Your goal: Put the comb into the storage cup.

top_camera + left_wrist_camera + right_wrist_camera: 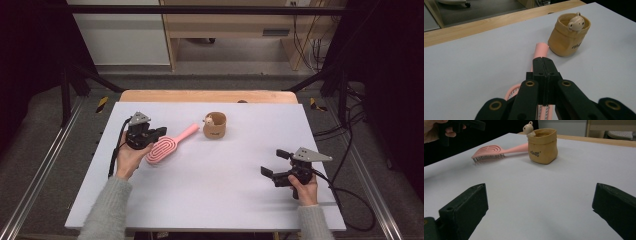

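Observation:
A pink hairbrush [165,146] [489,151] lies flat on the white tabletop [215,200], its handle [541,50] pointing at a tan paper-bag-style pot [215,126] [569,37] [542,147]. A small bear figure [576,23] peeks over the pot's rim. My left gripper [161,131] [545,60] hovers over the brush head with its jaws pressed together and nothing between them. My right gripper [274,162] [540,195] rests at the right of the table, jaws wide apart and empty, aimed toward the pot.
A wooden table edge [207,96] runs behind the white top. Black frame rails and cables stand at both sides. Bare white surface stretches between the two grippers and in front of the pot.

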Demonstrator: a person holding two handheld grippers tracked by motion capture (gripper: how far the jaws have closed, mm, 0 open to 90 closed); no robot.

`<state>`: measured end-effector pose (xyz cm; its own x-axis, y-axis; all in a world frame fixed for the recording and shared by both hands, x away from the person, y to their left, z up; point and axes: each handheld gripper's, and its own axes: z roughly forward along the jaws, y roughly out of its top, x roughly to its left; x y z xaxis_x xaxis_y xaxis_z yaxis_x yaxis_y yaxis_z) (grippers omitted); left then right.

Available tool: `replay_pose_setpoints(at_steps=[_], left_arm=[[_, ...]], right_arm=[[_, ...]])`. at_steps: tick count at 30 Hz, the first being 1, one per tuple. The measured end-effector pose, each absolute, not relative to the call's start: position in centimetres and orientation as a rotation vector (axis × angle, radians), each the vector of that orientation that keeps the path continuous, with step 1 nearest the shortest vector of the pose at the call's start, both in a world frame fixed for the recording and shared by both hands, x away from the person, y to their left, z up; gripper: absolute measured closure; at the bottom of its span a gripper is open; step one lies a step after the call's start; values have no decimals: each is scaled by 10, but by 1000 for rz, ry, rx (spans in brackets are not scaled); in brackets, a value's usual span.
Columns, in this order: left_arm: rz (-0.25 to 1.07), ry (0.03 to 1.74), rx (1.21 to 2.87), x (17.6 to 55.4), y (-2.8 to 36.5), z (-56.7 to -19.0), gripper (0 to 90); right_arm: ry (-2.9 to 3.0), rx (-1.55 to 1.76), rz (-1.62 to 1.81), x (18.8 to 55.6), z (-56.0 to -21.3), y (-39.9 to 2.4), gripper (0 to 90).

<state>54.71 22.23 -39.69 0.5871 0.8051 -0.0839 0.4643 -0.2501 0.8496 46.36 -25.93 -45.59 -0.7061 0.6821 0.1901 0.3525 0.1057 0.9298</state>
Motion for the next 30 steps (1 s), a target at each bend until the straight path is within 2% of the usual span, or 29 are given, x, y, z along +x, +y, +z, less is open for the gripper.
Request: replay_pose_setpoints(at_steps=[30], left_arm=[[447,1075,1997,588,181,-421,896]], right_arm=[[2108,1016,1623,464,-457,-259,6]])
